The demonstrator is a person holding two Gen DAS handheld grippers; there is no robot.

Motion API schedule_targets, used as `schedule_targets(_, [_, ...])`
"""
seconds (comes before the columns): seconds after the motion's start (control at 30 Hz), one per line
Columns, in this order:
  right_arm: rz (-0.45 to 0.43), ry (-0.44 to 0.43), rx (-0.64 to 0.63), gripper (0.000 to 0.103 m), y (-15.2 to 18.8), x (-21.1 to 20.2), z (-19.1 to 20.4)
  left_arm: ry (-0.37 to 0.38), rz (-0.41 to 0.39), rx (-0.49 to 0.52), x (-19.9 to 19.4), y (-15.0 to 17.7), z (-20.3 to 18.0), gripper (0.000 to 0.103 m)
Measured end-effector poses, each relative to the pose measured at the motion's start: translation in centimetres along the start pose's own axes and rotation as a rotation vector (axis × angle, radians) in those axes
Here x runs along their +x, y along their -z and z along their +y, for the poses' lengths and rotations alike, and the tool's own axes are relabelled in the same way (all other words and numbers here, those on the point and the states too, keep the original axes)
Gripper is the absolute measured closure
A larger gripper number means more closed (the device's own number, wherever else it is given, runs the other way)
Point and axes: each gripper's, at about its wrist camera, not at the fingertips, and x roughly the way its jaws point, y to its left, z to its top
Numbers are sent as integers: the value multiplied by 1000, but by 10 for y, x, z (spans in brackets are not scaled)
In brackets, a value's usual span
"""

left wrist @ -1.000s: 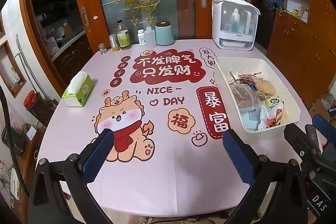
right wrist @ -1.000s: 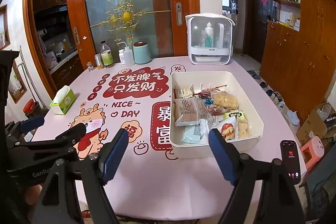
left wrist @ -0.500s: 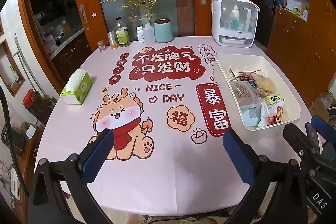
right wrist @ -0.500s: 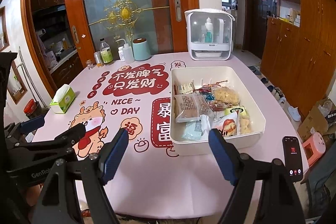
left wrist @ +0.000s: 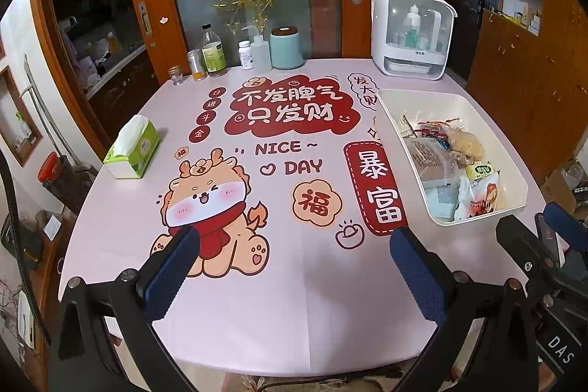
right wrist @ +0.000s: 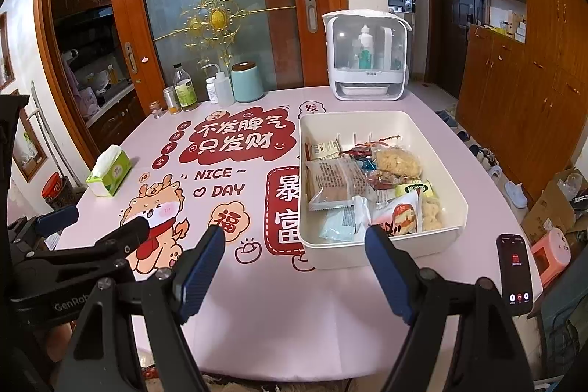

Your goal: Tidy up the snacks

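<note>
A pink printed tablecloth [left wrist: 279, 300] covers the table. A green tissue box [left wrist: 133, 149] sits near its left edge. At the far edge stand a green-labelled bottle [left wrist: 213, 52], a teal canister [left wrist: 286, 47] and a white cabinet [right wrist: 367, 56]. A phone [right wrist: 514, 274] lies near right.

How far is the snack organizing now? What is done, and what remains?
Done: nothing visible; every snack packet lies mixed in the white bin. In hand: nothing; the left gripper and right gripper are open and empty, above the pink tablecloth. Left: apparently all the sorting.
</note>
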Motion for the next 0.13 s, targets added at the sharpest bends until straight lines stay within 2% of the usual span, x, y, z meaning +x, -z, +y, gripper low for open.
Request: schedule_targets(0.13, [4,-1,0,24,2,1,0,-1,2,-1,1,0,-1,1])
